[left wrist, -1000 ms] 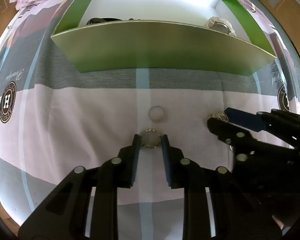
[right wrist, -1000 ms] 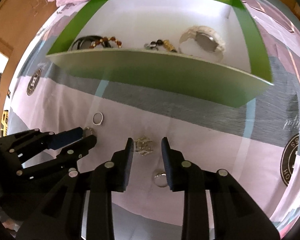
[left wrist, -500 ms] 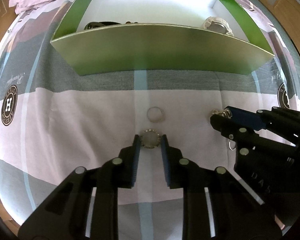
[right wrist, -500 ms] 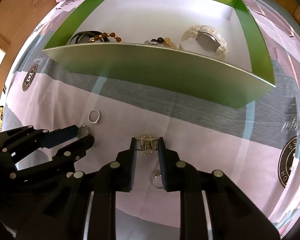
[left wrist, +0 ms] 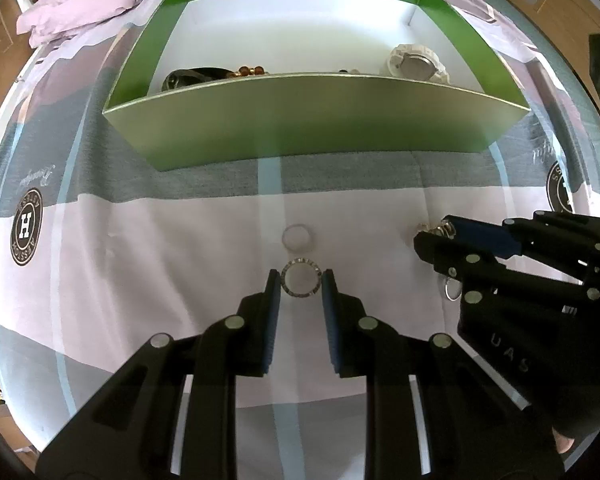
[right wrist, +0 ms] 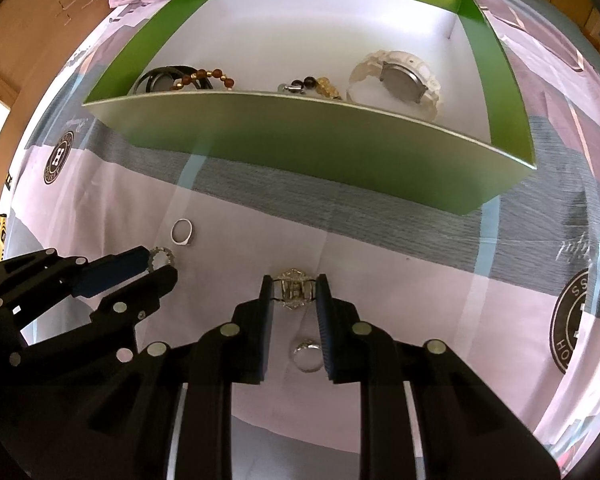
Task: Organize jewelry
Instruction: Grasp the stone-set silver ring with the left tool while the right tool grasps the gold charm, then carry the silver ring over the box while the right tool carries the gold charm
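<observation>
A studded ring [left wrist: 300,284] is being pinched between the pads of the left gripper [left wrist: 300,286] at the centre of the left wrist view, both blue pads being pressed against its outer rim, the ring lying flat in the gap at the fingertips. Just above it in that frame, a plain silver ring [left wrist: 296,237] is being left lying on the bedsheet [left wrist: 140,280], apart from the jaws. In the right wrist view, an ornate gold ring [right wrist: 295,289] is being clamped between the pads of the right gripper [right wrist: 295,292], the jaws being closed on it from both sides, the ring being held right at the tips. Lower in that frame, between the finger bases, another stone-set ring [right wrist: 307,354] is being left on the sheet, untouched. The green box [right wrist: 300,148] is sitting across the upper half of both frames, well apart from both pairs of jaws; inside it a white watch [right wrist: 400,78], a brown bead bracelet [right wrist: 204,76] and a dark strap [right wrist: 160,80] are being shown lying on its white floor
</observation>
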Demonstrator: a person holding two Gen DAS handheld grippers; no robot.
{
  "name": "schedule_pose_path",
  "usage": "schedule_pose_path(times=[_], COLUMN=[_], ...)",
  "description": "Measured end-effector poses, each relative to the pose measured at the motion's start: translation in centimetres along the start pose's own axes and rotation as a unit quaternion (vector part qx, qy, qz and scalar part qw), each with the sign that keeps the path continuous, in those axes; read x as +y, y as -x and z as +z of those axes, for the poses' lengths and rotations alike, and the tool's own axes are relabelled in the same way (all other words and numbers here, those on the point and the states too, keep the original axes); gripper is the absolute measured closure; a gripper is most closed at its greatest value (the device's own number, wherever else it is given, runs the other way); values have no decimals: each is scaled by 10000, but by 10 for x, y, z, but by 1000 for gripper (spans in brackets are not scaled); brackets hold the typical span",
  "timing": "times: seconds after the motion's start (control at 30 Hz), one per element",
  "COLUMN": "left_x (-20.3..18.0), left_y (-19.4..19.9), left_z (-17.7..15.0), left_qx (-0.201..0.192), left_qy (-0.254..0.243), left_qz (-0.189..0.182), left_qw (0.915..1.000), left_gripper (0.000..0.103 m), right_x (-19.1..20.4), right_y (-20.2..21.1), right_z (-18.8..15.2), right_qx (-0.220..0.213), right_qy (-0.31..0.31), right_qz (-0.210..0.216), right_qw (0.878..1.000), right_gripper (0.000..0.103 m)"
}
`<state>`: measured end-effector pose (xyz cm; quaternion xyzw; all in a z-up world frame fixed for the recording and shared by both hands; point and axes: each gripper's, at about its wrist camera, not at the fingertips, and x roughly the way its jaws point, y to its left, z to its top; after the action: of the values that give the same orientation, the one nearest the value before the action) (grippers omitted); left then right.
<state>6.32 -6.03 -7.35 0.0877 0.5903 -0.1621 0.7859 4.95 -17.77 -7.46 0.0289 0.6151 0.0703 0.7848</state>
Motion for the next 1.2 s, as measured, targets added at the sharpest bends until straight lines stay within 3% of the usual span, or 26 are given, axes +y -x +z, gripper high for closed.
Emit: schedule_pose_path(times=[0.87,1.2], left_x=[-2,-5], left_y=[7,26], left_z=[-4,-1], left_qx=[-111,-655], left_qy=[7,-70], left_qz=[79,120], left_qw=[9999,9978], left_gripper=[82,82], right_x=[6,5], right_y=[0,34], right_z=[1,4], right_qx=[-25,-800], right_qy=[24,60], right_qz=[-53,268], right_qw=[10000,9964], right_gripper=[82,82])
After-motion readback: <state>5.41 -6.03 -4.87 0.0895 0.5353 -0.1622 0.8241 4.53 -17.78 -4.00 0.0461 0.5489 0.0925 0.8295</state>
